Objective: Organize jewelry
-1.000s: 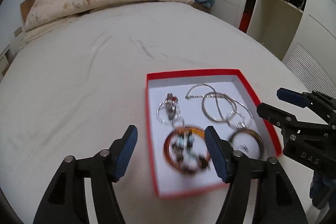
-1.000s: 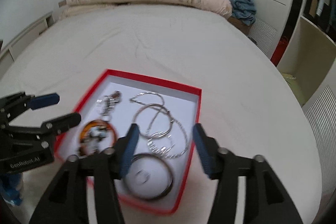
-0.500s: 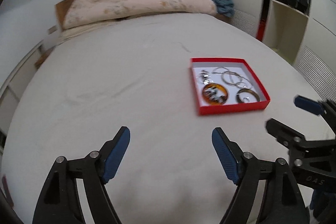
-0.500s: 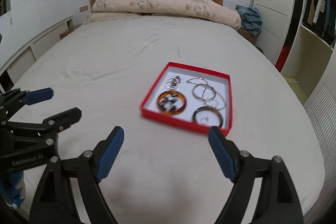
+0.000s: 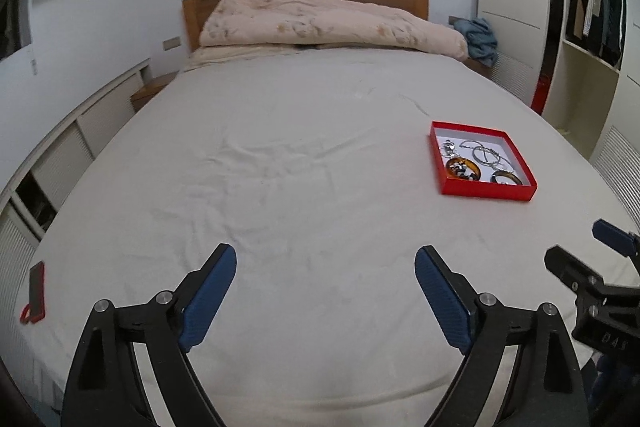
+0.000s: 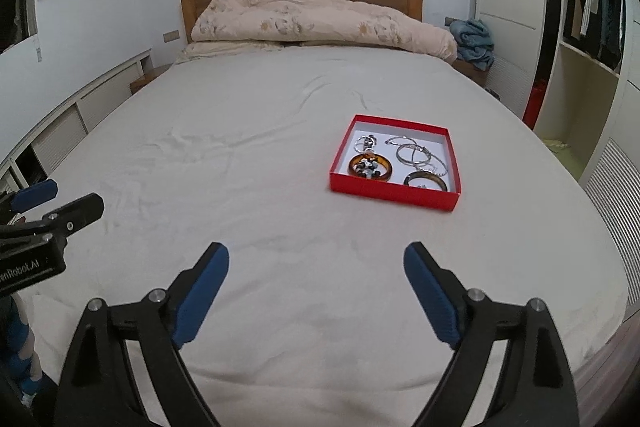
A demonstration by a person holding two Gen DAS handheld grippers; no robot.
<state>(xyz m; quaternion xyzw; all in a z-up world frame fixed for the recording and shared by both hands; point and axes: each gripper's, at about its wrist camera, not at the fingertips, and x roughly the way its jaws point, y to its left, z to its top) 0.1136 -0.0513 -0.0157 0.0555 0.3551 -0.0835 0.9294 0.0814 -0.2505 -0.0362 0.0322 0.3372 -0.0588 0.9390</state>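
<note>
While the bed [image 6: 280,227] lies wide, the red jewelry box [image 6: 394,194] sits well ahead holding amber bangle [image 6: 370,165] and silver hoops [image 6: 414,153], both left gripper [image 5: 325,301] and right gripper [image 6: 316,291] spread empty—approach low, centred, one piece only.

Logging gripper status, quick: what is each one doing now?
Left gripper: open, holding nothing.
Right gripper: open, holding nothing.

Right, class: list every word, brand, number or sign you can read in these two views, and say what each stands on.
"enRobot.AI", cut off at the picture's edge: on the left gripper body, in the right wrist view.
"DAS", partly in shadow: on the right gripper body, in the left wrist view.
Red jewelry box, red phone: no readable text.
</note>
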